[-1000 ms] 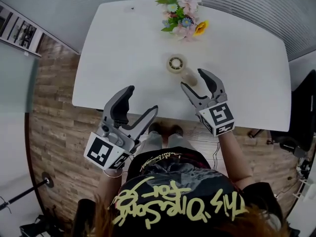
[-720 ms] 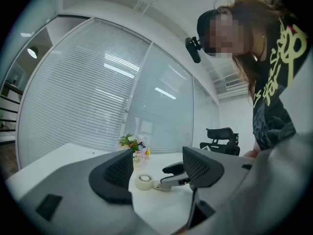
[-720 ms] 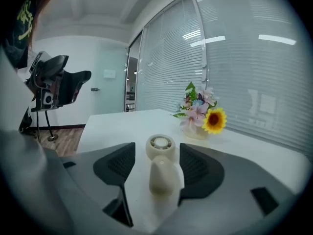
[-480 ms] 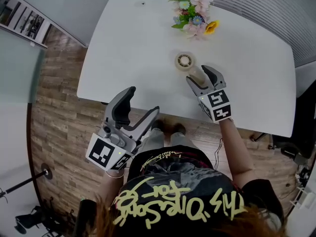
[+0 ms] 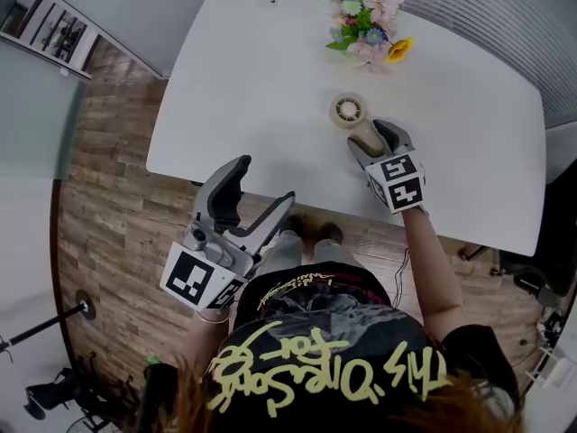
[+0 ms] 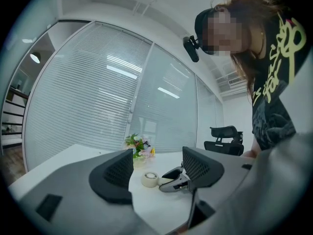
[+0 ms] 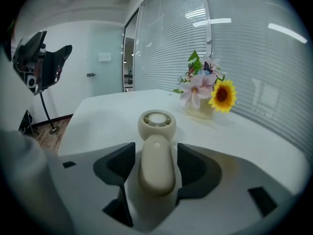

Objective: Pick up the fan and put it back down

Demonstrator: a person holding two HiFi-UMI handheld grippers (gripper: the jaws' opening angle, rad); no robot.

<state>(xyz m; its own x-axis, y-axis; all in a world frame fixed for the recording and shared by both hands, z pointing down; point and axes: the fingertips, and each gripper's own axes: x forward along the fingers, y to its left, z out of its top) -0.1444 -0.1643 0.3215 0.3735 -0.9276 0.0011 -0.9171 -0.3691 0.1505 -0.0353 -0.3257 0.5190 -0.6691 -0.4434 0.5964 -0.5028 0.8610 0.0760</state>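
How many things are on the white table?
2: the fan, its handle between the right gripper's open jaws, and the flower bouquet at the far edge. None seems hidden.

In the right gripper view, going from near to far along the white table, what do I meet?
Right gripper with open jaws → cream plastic handheld fan, handle between them → bouquet of pink flowers and a sunflower → white window blinds.

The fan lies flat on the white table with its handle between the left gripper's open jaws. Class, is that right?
Wrong gripper: the right gripper view shows the fan lying flat on the white table with its handle between the open jaws of the right gripper. The left gripper is open and empty.
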